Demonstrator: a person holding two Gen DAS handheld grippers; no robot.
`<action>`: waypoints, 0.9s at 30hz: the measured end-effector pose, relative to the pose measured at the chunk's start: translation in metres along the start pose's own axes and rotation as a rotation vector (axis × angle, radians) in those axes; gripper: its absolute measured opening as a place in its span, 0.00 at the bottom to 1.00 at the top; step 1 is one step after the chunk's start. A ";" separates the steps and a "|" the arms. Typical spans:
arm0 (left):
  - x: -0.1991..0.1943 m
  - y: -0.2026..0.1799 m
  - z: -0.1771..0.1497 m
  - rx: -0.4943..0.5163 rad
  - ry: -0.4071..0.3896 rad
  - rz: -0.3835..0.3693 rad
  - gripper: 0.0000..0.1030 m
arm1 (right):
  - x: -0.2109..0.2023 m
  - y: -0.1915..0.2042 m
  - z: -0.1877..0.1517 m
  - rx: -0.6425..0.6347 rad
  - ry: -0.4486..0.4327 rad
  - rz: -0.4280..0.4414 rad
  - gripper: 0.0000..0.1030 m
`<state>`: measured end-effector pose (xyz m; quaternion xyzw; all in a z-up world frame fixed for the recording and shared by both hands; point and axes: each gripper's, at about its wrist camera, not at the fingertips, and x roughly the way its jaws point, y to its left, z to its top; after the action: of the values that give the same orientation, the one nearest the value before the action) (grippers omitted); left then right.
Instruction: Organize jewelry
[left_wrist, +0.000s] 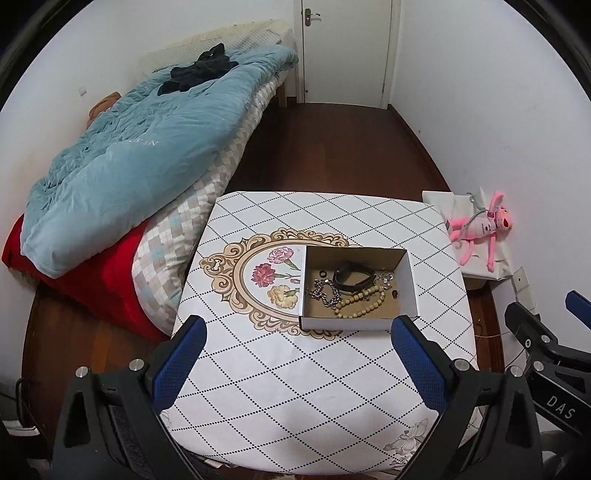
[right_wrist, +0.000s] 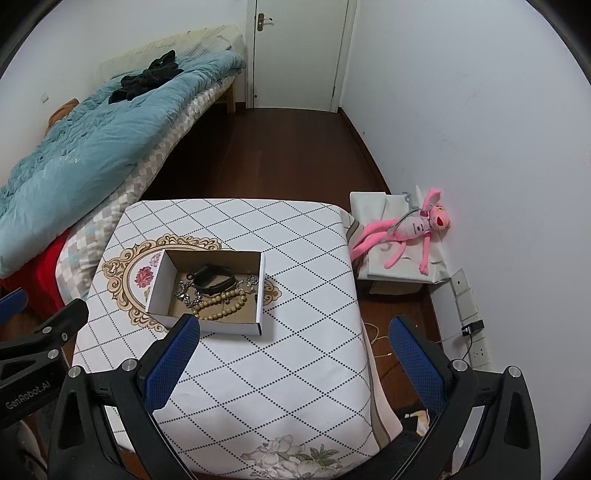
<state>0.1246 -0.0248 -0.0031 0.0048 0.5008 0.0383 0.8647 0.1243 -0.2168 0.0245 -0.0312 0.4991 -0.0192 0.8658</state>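
Both claws held apart, empty. Cardboard box (left_wrist: 400, 280) with jewelry sits on the surface (left_wrist: 295, 369), ahead of my left claw (left_wrist: 299, 343), ahead-left of my right claw (right_wrist: 295, 343). Bead bracelet (left_wrist: 360, 304) nearest, long axis crosswise. Left claw seems better lined up.

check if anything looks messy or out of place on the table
The jewelry is jumbled in the box: the silver chain, bead bracelet and black strap lie overlapping. Nothing has spilled onto the table.
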 end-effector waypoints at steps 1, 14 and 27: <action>0.000 0.000 0.000 -0.002 0.001 -0.002 0.99 | 0.000 0.000 0.000 0.001 0.000 0.000 1.00; 0.003 0.004 -0.001 0.000 -0.002 0.004 0.99 | 0.000 0.001 0.000 -0.001 0.002 0.003 1.00; 0.002 0.006 -0.001 0.004 -0.011 0.006 0.99 | 0.001 0.004 -0.002 0.002 0.007 0.011 1.00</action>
<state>0.1244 -0.0183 -0.0044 0.0083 0.4962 0.0396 0.8673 0.1231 -0.2131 0.0228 -0.0274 0.5024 -0.0150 0.8641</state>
